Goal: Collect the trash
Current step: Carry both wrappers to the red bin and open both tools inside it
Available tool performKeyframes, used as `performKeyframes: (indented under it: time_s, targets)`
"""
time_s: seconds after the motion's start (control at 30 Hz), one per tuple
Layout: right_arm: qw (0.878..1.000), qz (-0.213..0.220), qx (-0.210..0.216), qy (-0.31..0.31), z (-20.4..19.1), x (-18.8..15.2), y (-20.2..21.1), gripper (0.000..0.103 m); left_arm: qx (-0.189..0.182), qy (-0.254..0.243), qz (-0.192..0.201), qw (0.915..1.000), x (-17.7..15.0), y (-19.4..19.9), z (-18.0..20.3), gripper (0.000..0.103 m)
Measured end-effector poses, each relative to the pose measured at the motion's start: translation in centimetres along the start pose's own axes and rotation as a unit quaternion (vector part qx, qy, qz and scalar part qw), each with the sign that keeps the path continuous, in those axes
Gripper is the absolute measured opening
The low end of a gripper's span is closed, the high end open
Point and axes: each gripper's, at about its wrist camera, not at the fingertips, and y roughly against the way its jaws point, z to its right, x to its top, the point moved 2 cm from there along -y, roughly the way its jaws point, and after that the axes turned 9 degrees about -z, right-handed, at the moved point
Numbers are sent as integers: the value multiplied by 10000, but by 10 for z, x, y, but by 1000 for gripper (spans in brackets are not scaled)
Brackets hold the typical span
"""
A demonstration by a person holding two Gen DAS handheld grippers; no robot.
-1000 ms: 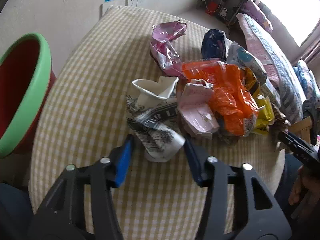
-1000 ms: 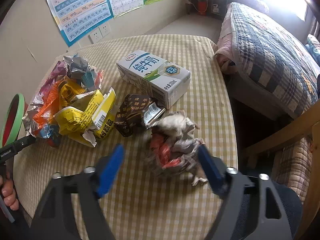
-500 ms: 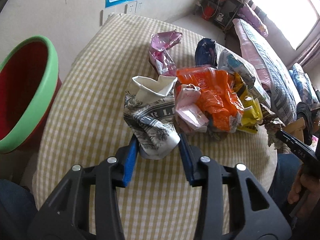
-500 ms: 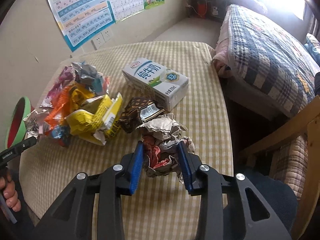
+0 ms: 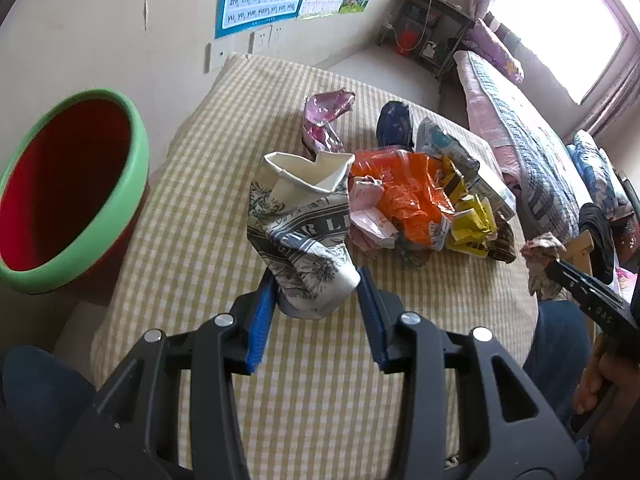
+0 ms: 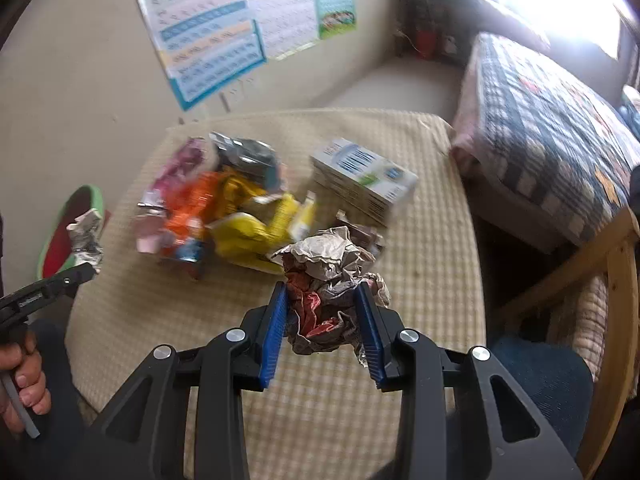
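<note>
Low centre of the left wrist view, left gripper (image 5: 316,296) clamps the crumpled paper cup (image 5: 302,232), lifted above the checkered table (image 5: 192,208). Red bin with green rim (image 5: 68,196) at left edge. Wrapper pile (image 5: 416,200) mid-right on table. Right wrist view, lower centre: right gripper (image 6: 322,320) pinches a crumpled paper wad (image 6: 332,280); milk carton (image 6: 362,176) sits beyond, blurred.

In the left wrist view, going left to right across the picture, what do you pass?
Red bin with green rim → crushed black-and-white printed paper cup in the left gripper → orange plastic wrapper → yellow wrapper → crumpled paper wad in the right gripper.
</note>
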Motion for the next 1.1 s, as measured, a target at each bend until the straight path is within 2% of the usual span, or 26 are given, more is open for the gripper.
performKeyframes:
  time_s: [0.3, 0.67, 1.1]
  targets:
    - [9984, 320, 216, 405, -39, 19, 18, 34, -20, 33, 216, 9998, -3, 21, -5, 39]
    - [9942, 482, 434, 859, -84, 37, 26, 34, -96, 23, 419, 9991, 3, 43, -15, 39]
    - [9860, 551, 731, 1394, -157, 61, 20, 34, 96, 350, 587, 9976, 13, 61, -65, 39]
